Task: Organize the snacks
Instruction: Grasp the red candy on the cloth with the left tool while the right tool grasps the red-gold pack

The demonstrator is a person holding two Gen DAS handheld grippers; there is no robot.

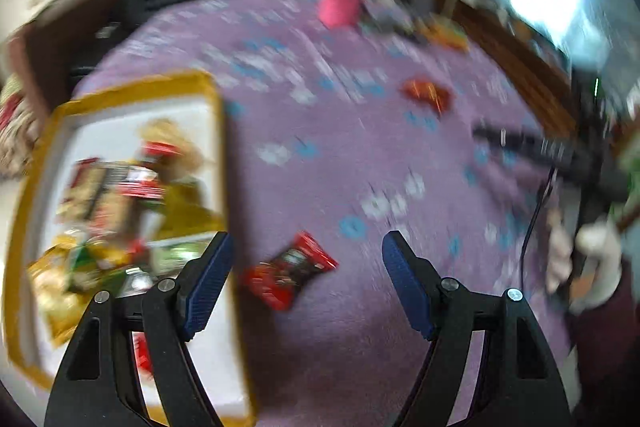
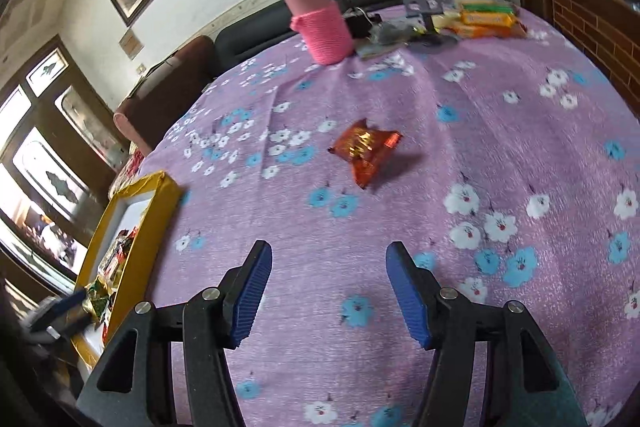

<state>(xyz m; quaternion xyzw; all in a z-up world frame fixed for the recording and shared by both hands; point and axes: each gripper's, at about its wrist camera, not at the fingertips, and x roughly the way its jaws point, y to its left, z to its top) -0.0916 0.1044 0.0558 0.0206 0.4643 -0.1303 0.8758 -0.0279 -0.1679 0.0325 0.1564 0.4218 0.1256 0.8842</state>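
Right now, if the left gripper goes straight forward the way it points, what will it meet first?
Probably the red snack packet lying on the purple floral cloth, just ahead of the open left gripper and slightly toward its left finger. The picture is blurred, so depth is uncertain.

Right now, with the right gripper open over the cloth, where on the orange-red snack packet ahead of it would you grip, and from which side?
Probably from above, across the puffed middle of the orange-red snack packet. It lies flat and alone on the purple floral cloth, crimped ends pointing sideways, so the open right gripper should straddle its narrower width rather than chase a thin end seam.
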